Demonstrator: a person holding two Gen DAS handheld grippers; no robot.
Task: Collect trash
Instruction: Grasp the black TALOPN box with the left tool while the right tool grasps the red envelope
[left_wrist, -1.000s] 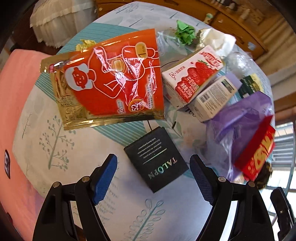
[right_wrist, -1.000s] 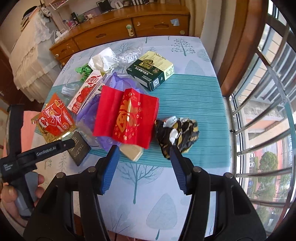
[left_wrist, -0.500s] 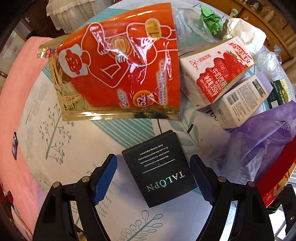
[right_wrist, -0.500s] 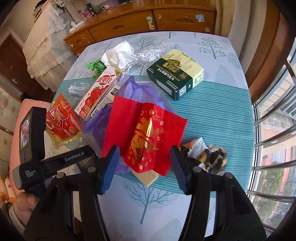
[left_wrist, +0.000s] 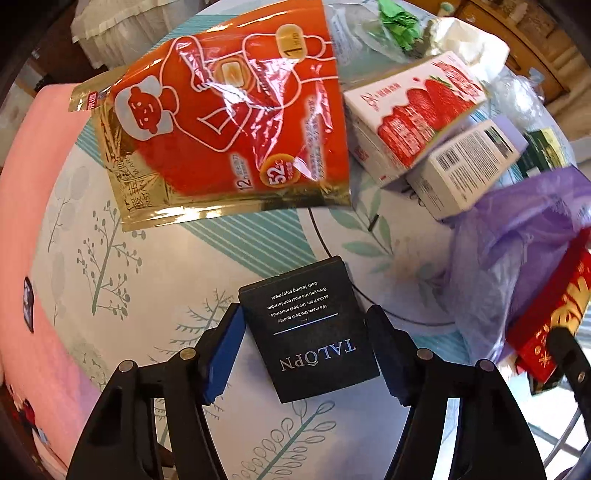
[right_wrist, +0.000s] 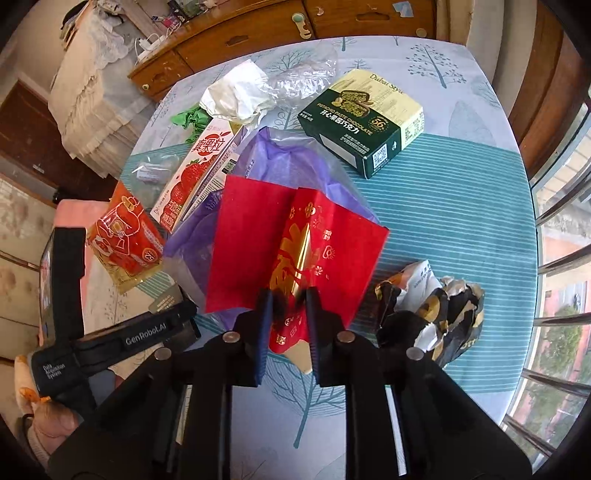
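Note:
A black card (left_wrist: 314, 354) printed TALOPN lies flat on the tree-patterned tablecloth (left_wrist: 110, 302). My left gripper (left_wrist: 303, 312) points straight down over it, and its jaws are closing with the card between them; the pads stand right at its side edges. A red envelope (right_wrist: 258, 229) with gold print rests on a purple plastic bag (right_wrist: 295, 162). My right gripper (right_wrist: 288, 299) is closing on the envelope's near edge, with the folded paper pinched between its pads. An orange-red pouch (left_wrist: 229, 122), a strawberry carton (left_wrist: 413, 110) and a white barcode box (left_wrist: 465, 166) lie beyond the card.
A green chocolate box (right_wrist: 365, 118), crumpled white paper (right_wrist: 236, 96), green scrap (right_wrist: 188, 118) and clear plastic (right_wrist: 303, 70) lie at the far side. A crumpled black-gold wrapper (right_wrist: 432, 310) sits right of the envelope. Wooden dresser (right_wrist: 258, 33) behind, window bars (right_wrist: 561, 258) on the right.
The left gripper sank toward the black card and its jaws narrowed around it. The right gripper moved forward and down to the red envelope and closed on its near edge.

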